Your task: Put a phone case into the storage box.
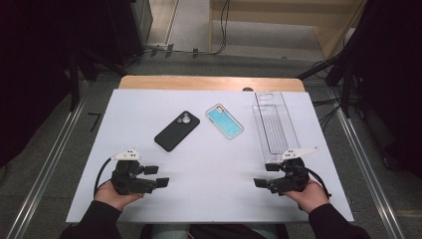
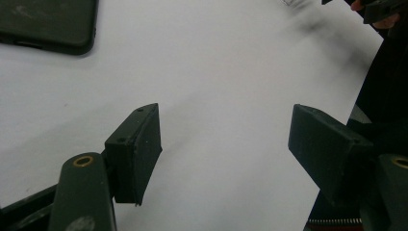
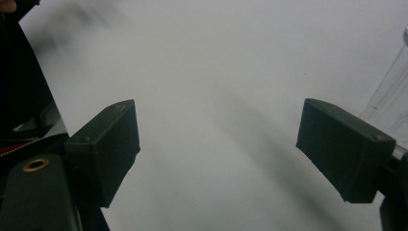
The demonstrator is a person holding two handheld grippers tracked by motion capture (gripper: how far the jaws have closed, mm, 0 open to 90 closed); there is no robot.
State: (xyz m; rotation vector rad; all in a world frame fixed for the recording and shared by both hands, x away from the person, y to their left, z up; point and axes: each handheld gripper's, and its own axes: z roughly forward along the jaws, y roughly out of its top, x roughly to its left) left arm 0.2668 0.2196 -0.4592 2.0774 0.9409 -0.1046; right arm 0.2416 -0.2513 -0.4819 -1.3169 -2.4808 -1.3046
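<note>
Both claws rest near the surface's near edge, jaws wide, holding nothing: left claw [image 1: 155, 176] towards the left corner, right claw [image 1: 266, 175] towards the right. The black phone [image 1: 177, 130] and blue case [image 1: 225, 121] lie mid-surface, and the clear tray [image 1: 274, 124] runs along the right edge.

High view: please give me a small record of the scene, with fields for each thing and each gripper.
surface: white board on a wooden table
black phone: lying flat, left of centre
blue phone: lying flat, right of the black phone, apart from it
clear tray: on the right side, long, see-through
left gripper: open, holds nothing
right gripper: open, holds nothing, near the tray's near end
</note>
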